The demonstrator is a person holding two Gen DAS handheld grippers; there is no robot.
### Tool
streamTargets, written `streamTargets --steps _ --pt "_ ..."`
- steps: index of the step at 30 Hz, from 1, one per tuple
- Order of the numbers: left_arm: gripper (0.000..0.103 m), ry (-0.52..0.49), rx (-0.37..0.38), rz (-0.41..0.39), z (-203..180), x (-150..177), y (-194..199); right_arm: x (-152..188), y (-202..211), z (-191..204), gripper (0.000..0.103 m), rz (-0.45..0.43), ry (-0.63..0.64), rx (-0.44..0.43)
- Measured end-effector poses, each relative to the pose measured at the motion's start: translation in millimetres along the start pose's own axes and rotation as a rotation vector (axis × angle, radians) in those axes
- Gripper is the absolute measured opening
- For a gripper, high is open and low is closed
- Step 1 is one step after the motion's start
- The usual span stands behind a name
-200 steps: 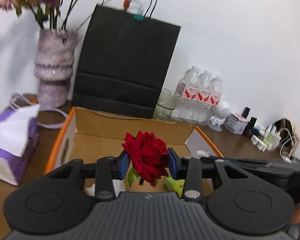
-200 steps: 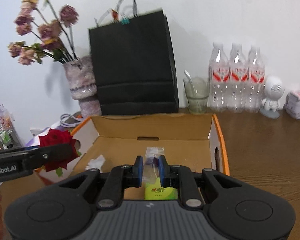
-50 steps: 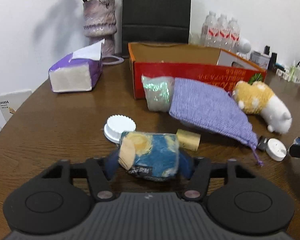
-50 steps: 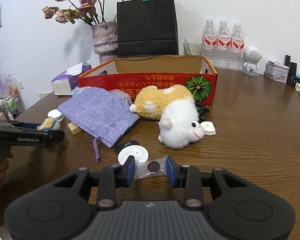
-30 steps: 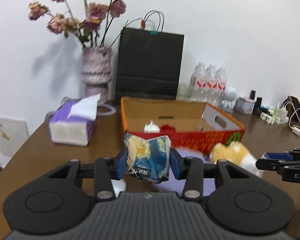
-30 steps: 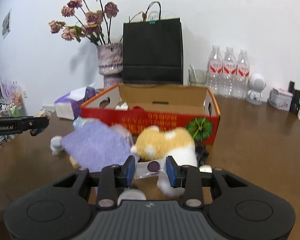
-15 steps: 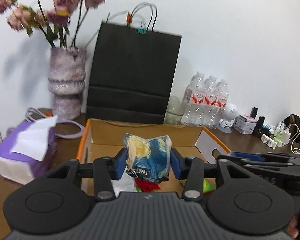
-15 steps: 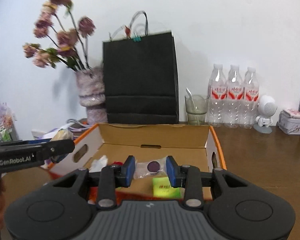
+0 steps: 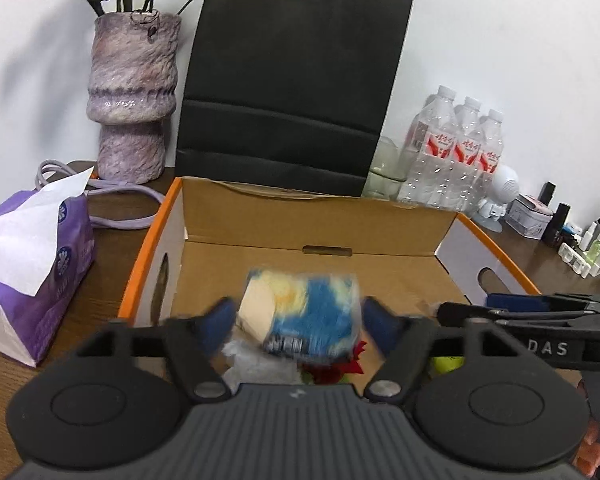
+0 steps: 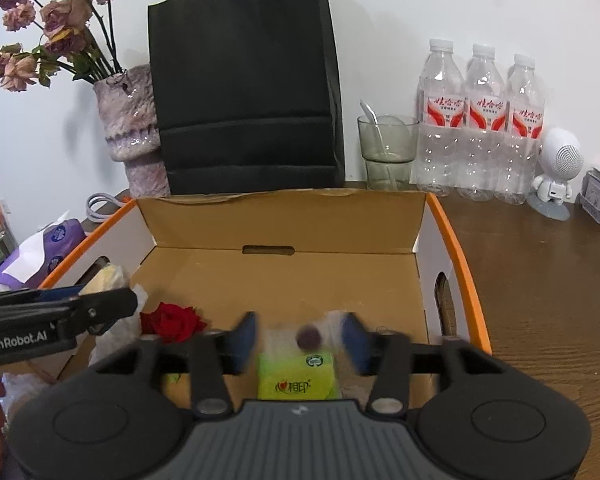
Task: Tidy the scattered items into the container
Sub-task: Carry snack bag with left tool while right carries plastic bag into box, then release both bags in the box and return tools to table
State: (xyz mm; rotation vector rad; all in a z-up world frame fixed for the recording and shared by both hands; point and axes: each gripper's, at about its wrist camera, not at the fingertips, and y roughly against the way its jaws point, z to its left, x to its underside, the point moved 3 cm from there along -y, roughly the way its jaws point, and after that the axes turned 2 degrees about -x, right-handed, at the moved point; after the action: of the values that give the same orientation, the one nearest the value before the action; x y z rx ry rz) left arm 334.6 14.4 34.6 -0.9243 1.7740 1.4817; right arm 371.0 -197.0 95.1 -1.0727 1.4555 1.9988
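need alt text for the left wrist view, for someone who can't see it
The left gripper is opening above a cardboard box, with a blue and yellow packet loose between its jaws. A black bag, vase and bottles stand behind; a tissue pack sits left.

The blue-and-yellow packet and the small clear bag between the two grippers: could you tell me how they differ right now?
The blue-and-yellow packet is opaque, bulky and fills most of the gap in the left gripper; the small clear bag is see-through, slight, with a dark round spot, and leaves wide gaps in the right gripper. Both are motion-blurred, free of the opening jaws, above the cardboard box.
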Motion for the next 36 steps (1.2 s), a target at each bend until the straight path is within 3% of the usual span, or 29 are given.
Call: streamTargets --steps 1,3,7,18,27,36 --pt "0.102 -0.006 -0.015 -0.008 -1 -1 2 0 2 1 0.080 -0.003 0.002 0.001" --pt "0.103 -0.026 -0.031 -0.030 -5 -2 7 -2 6 3 0.091 -0.015 0.015 0.003" --pt "0.103 -0.021 -0.013 -0.042 -7 -7 14 -6 13 5 0.102 -0.030 0.025 0.033" --pt "0.103 -0.020 -0.008 -0.069 -10 -13 28 -10 24 8 0.103 -0.037 0.031 0.034" --pt "0.103 -0.032 0.030 -0.133 -9 -14 75 -3 60 15 0.103 -0.076 0.059 0.032" --pt "0.103 -0.131 0.028 -0.058 -3 26 107 38 100 9 0.103 -0.041 0.100 0.068"
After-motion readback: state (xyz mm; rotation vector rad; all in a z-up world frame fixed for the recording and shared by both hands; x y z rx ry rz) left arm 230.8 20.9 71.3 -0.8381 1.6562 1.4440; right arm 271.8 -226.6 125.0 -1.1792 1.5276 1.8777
